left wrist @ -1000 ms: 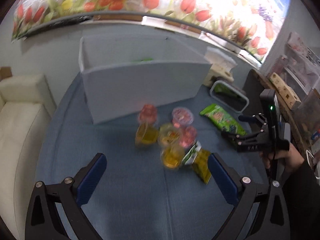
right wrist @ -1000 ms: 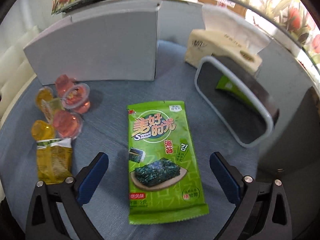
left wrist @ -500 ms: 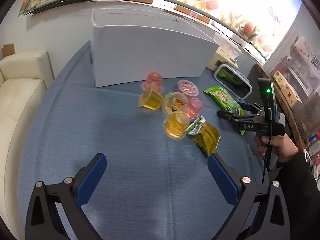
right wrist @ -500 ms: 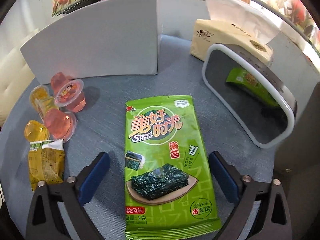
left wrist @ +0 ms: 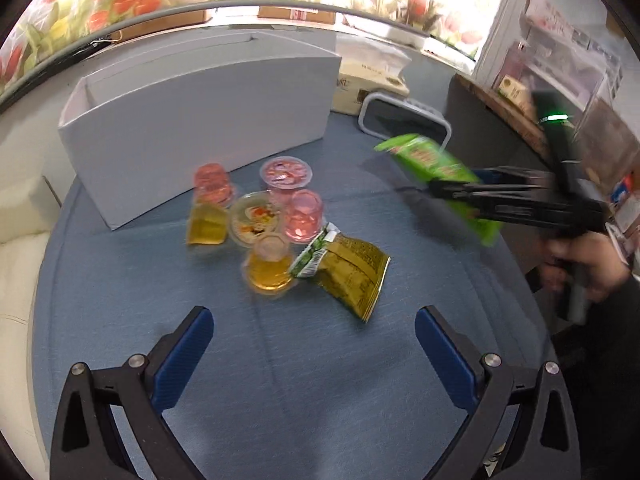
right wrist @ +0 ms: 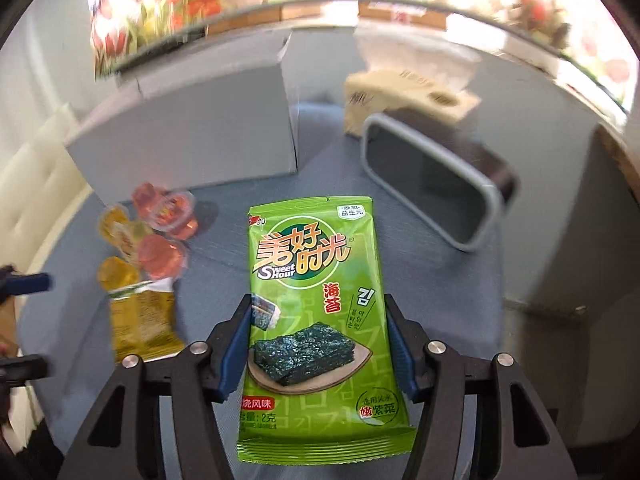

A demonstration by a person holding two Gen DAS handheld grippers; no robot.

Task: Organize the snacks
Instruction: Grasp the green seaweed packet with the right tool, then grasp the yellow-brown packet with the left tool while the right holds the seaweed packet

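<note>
My right gripper (right wrist: 318,336) is shut on a green seaweed packet (right wrist: 316,300) and holds it above the blue table. In the left wrist view the packet (left wrist: 432,172) hangs in the right gripper (left wrist: 448,192) near the grey-rimmed bin (left wrist: 404,120). My left gripper (left wrist: 314,344) is open and empty, low over the table in front of several jelly cups (left wrist: 276,216) and a yellow-green snack packet (left wrist: 348,272). The cups (right wrist: 156,240) and yellow packet (right wrist: 142,320) lie left in the right wrist view.
A tall white box (left wrist: 200,132) stands behind the cups. A tissue box (right wrist: 408,96) sits behind the bin (right wrist: 432,184). A dark cabinet edge (left wrist: 500,120) is at the right, a cream sofa (left wrist: 16,280) at the left.
My right gripper closed on the seaweed packet and lifted it off the table. My left gripper moved closer to the cups and stayed open.
</note>
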